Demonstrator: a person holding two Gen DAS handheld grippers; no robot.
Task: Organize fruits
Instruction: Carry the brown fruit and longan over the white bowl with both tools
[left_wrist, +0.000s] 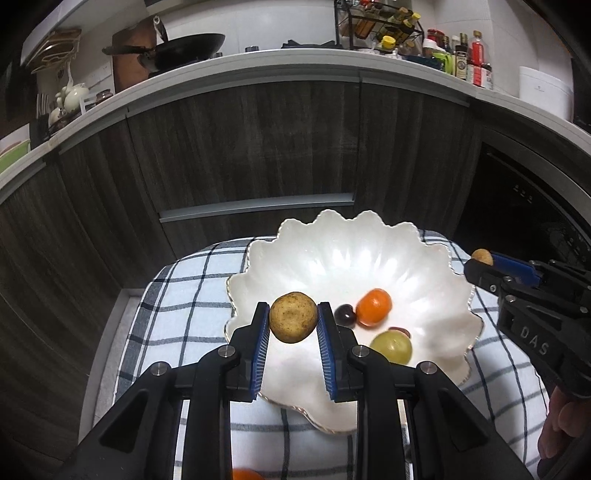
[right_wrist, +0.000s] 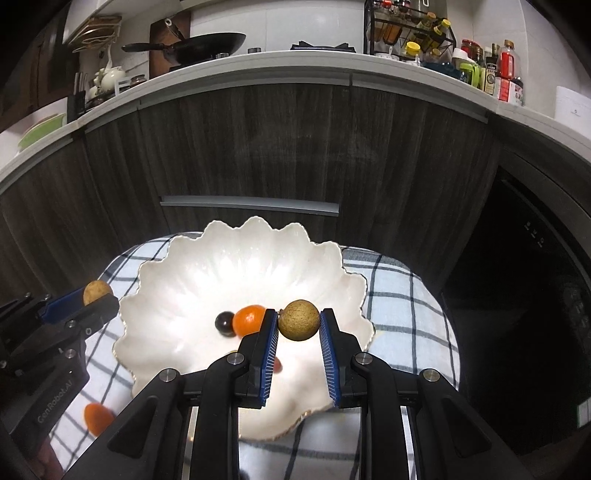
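My left gripper (left_wrist: 293, 322) grasps a brown fruit (left_wrist: 293, 317) over the white scalloped bowl (left_wrist: 369, 258); my right gripper (right_wrist: 299, 325) clenches another longan (right_wrist: 299, 320). Inside lie an orange (left_wrist: 373, 307), dark grape (left_wrist: 345, 315) and green grape (left_wrist: 393, 347), on a checked cloth (left_wrist: 177, 295).

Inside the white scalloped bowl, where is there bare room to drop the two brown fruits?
The bowl's far half, up to the scalloped rim, is bare. It is crowded nearer: the orange fruit, dark grape and green fruit cluster together.
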